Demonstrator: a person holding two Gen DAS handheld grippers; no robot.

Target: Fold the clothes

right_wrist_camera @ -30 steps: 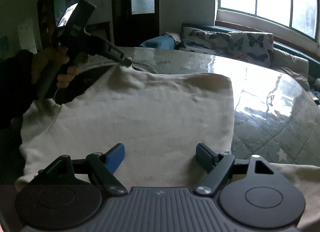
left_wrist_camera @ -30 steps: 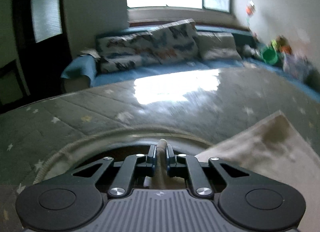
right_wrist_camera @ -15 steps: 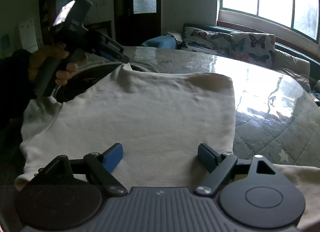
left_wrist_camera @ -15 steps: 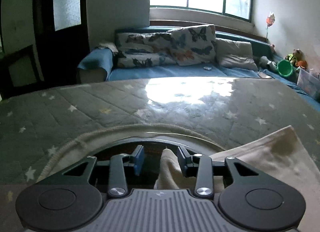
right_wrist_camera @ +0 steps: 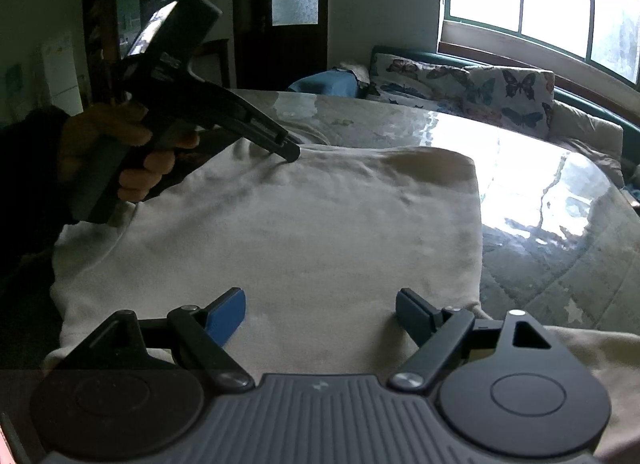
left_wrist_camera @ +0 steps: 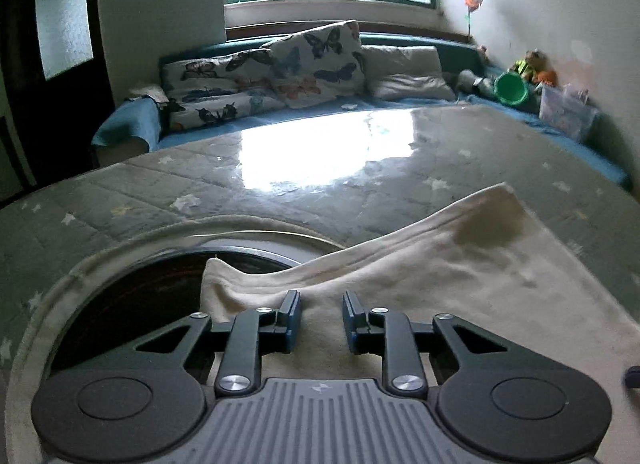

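Observation:
A cream garment (right_wrist_camera: pixel 300 232) lies spread flat on the quilted table cover (right_wrist_camera: pixel 560 264). In the left wrist view the same garment (left_wrist_camera: pixel 460 276) runs from the lower middle to the right, its near corner lying over a dark round opening. My left gripper (left_wrist_camera: pixel 321 300) sits low over that corner, its jaws a little apart and closing, with cloth under the gap and no pad pressing on it. Seen from the right wrist, the left gripper (right_wrist_camera: pixel 290 152) touches the garment's far edge, held by a person's hand (right_wrist_camera: pixel 132 144). My right gripper (right_wrist_camera: pixel 320 300) stands wide open above the garment's near edge.
A dark round opening (left_wrist_camera: pixel 132 292) in the grey star-patterned cover (left_wrist_camera: pixel 200 192) lies at the left. Beyond the table stands a blue sofa (left_wrist_camera: pixel 128 124) with butterfly cushions (left_wrist_camera: pixel 304 60). A green bucket (left_wrist_camera: pixel 510 88) and a clear box (left_wrist_camera: pixel 564 112) sit at the far right.
The left gripper let go of the pinched corner of the garment, opened, and shifted onto the cloth, which now lies flatter. The right gripper has stayed put, open.

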